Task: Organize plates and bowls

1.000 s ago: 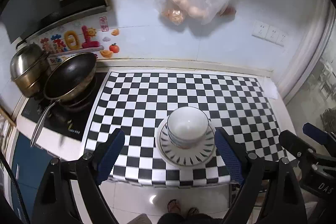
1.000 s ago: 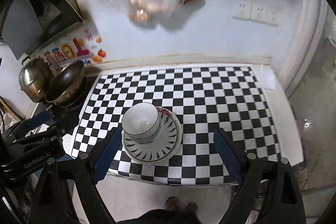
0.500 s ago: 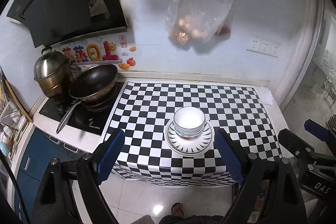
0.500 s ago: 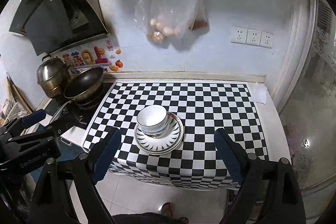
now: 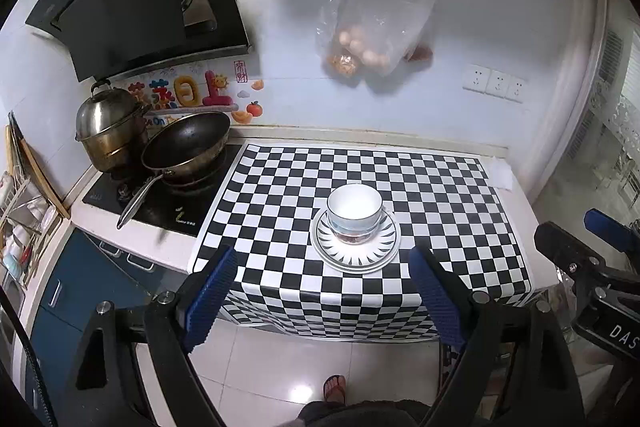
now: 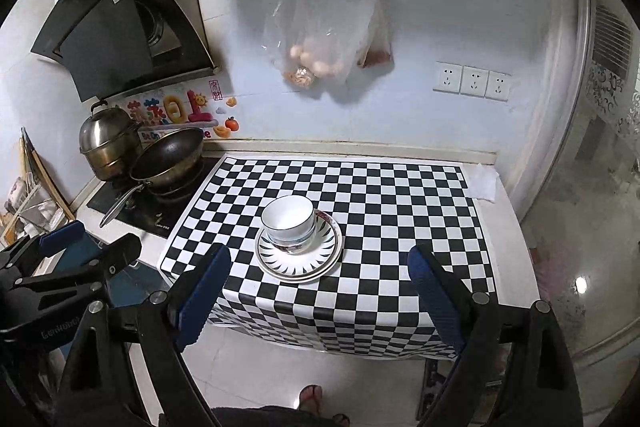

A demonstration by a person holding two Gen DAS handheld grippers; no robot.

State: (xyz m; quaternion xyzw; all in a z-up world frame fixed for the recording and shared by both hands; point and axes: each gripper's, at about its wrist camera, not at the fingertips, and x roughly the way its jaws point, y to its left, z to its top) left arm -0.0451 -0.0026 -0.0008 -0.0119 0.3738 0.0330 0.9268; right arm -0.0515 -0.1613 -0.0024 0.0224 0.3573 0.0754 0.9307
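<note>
currently both grippers are held back off the counter edge, well apart from the stack. left gripper (image 5: 322, 301): jaws wide apart, nothing held. right gripper (image 6: 318, 297): same, wide and empty. bowl (image 5: 354, 213) sits nested on the plates (image 5: 356, 247), near the front of the checkered cloth (image 5: 420, 187). stack lies ahead, slightly right of centre for the left, left of centre for the right. neither is clearly nearer; likely stacking is finished.
</note>
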